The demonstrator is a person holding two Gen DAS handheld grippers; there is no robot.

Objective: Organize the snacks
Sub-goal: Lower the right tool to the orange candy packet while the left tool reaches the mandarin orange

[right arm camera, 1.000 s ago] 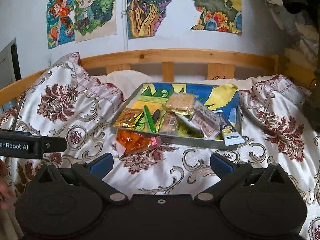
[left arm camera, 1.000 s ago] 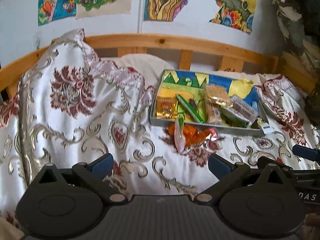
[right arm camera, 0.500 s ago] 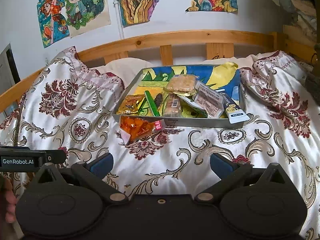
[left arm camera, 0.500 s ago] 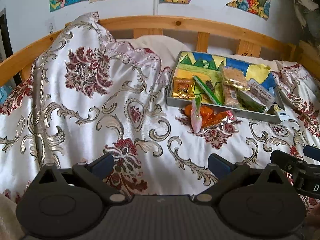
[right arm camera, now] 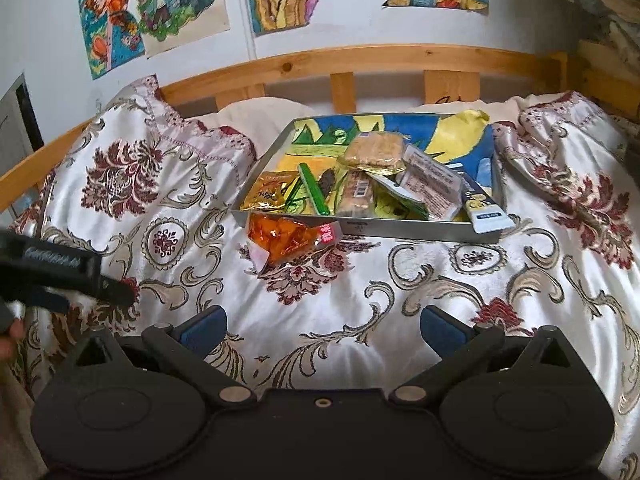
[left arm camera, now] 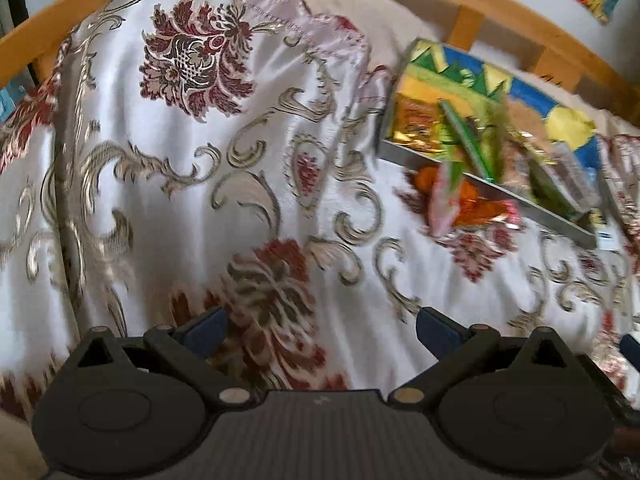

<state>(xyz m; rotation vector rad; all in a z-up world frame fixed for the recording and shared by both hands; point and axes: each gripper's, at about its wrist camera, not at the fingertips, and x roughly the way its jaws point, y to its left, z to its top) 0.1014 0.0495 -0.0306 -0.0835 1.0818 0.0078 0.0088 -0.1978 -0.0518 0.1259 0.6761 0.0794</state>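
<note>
I am holding my right gripper (right arm camera: 320,326) wide open and empty above the patterned bedspread (right arm camera: 440,280), its blue fingertips (right arm camera: 202,326) well apart with only cloth between them. My left gripper (left arm camera: 320,326) is spread just as wide and is gripping nothing, hanging over the same bedspread; its view is blurring. From the right wrist, the grey tray (right arm camera: 400,229) is lying at about twelve o'clock, near the wooden bed rail (right arm camera: 360,60). It is carrying a gold snack packet (right arm camera: 270,194) at its nine o'clock side, a green stick (right arm camera: 314,188) beside that, a pale cracker pack (right arm camera: 374,151) toward the middle, and a blue-and-white sachet (right arm camera: 482,206) leaning over the front rim at four o'clock. The orange candy bag (right arm camera: 286,238) is lying on the bedspread outside the tray, touching its front wall at about seven o'clock. From the left wrist, tray and bag are sitting at about two o'clock.
</note>
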